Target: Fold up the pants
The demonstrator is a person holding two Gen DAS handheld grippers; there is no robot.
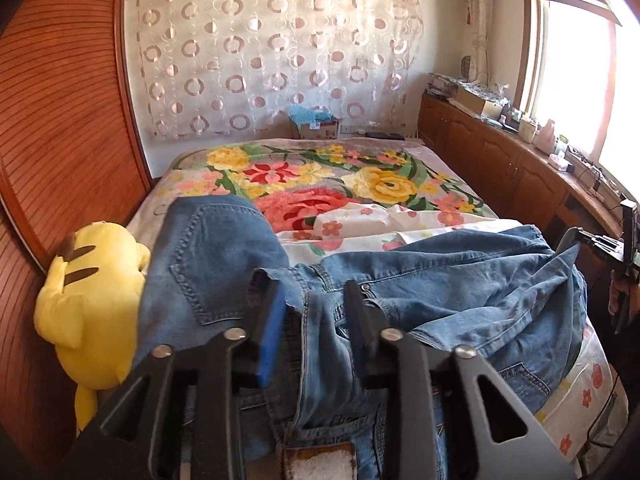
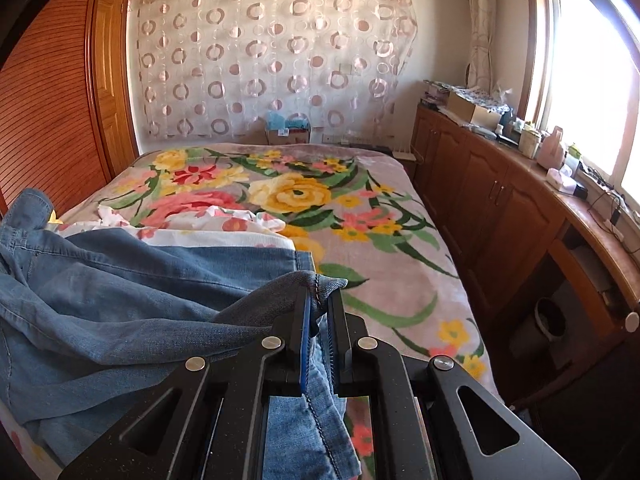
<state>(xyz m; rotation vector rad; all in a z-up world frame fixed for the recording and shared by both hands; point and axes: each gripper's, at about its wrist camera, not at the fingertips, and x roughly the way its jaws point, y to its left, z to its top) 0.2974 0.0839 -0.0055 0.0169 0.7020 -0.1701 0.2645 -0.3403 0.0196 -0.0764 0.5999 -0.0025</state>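
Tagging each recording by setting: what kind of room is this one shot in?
A home bedroom, most likely. A bed with a floral blanket fills the middle, a yellow plush toy sits at its edge, and wooden cabinets run under a sunlit window.

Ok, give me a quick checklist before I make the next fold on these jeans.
1. Right gripper clamped on the jeans hem: ok.
2. Left gripper gripping denim: not ok, jaws apart with fabric lying loose between them.
3. Jeans lying flat: not ok, bunched and wrinkled.
4. Yellow plush toy apart from the jeans: not ok, it touches their left edge.
5. Floral blanket ahead offers bare space: ok.
6. Legs aligned: cannot tell.
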